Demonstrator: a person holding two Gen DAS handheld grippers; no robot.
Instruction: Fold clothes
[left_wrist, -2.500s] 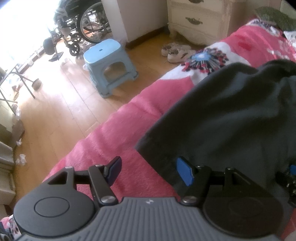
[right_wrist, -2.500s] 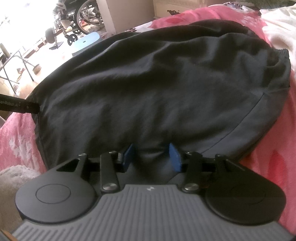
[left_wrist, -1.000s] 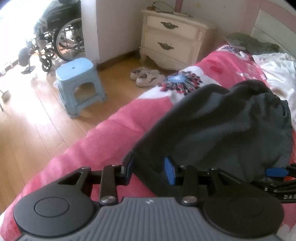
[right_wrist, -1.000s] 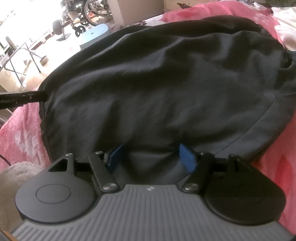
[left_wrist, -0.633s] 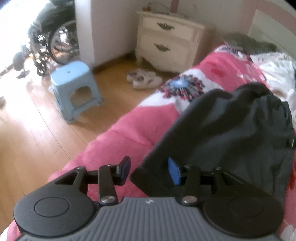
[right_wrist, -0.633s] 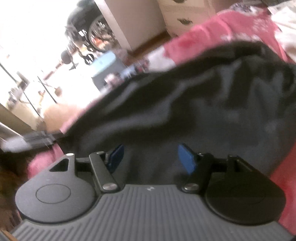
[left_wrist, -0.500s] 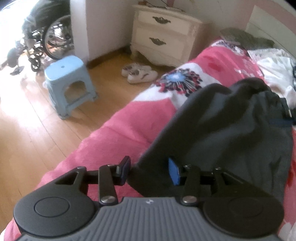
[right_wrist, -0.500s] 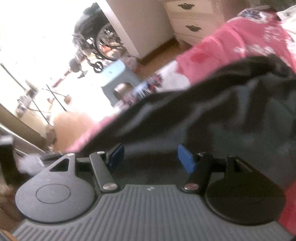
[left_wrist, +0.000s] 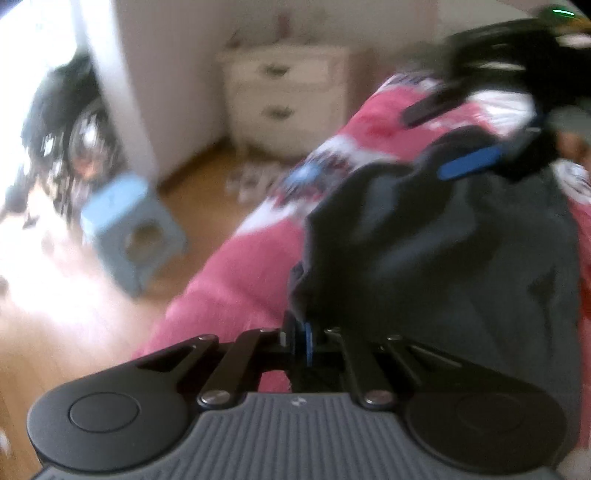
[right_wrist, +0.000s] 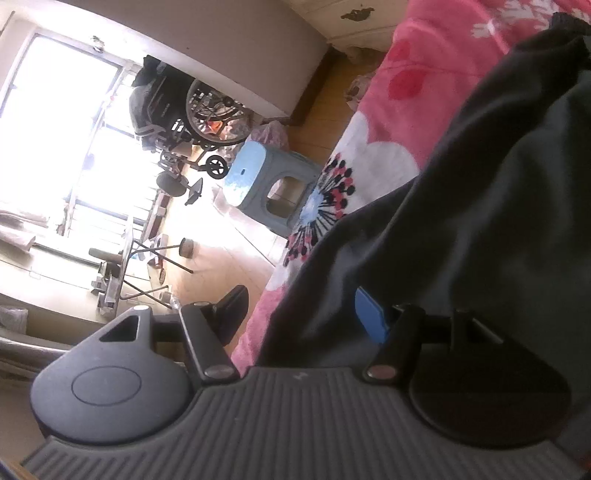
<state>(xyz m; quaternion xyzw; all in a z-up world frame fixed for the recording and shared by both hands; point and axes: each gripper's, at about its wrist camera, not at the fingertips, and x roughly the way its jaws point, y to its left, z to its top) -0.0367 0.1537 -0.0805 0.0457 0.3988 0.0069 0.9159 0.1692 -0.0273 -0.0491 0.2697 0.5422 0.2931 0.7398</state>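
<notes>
A dark grey garment lies bunched on the pink floral bedcover. My left gripper is shut on the garment's near left edge, and the cloth rises from the pinched pads. This view is motion-blurred. My right gripper shows at the garment's far end, one blue pad facing the camera. In the right wrist view, which is rolled sideways, the right gripper is open. The garment fills the right side, its edge lying between the spread fingers.
A light blue stool stands on the wooden floor beside the bed. A white nightstand is against the wall, with shoes near it. A wheelchair sits by the bright window.
My left gripper has closed on the garment's edge and lifted it. My right gripper has stayed open, swung to the garment's far end and rolled sideways.
</notes>
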